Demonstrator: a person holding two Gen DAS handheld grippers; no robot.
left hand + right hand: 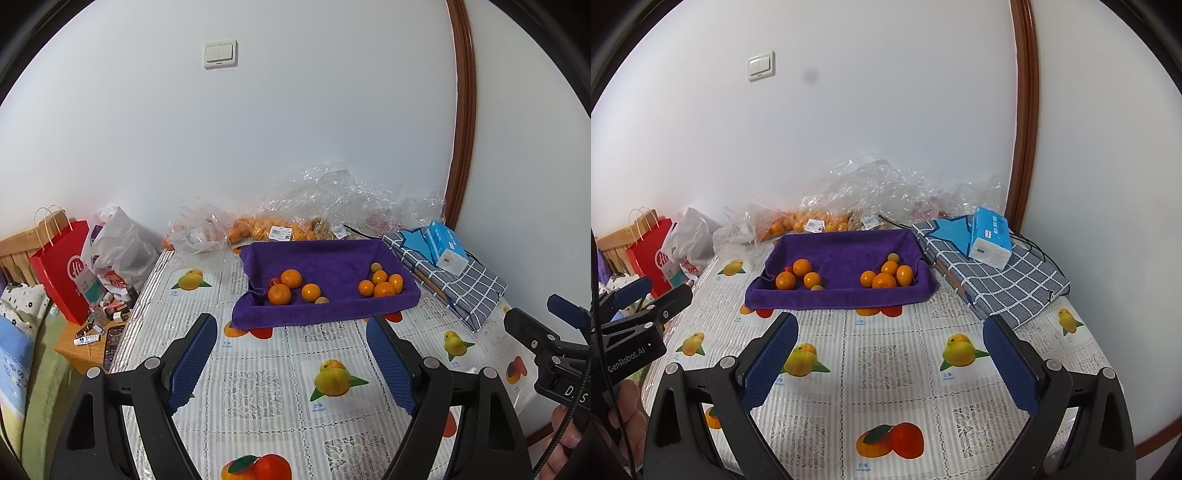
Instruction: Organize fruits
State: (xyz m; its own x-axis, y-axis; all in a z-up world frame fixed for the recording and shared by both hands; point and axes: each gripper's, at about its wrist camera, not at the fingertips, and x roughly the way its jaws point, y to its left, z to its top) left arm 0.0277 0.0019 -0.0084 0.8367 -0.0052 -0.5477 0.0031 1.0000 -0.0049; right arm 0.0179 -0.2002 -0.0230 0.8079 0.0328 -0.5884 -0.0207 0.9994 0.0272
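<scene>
A purple towel-lined tray [325, 314] [842, 299] sits at the back of the table. In it lie two groups of oranges: a left group [286, 288] [798, 275] and a right group [382, 283] [886, 276], each with a small pale fruit beside it. My left gripper [291, 332] is open and empty, hovering above the table in front of the tray. My right gripper [890, 332] is open and empty, also in front of the tray. Each gripper shows at the edge of the other's view.
Clear plastic bags with more oranges [266, 227] [809, 221] lie behind the tray by the wall. A checked cloth bundle [454, 284] [997, 280] with a blue tissue pack [990, 236] sits at right. A red paper bag [61, 269] stands off the table's left edge.
</scene>
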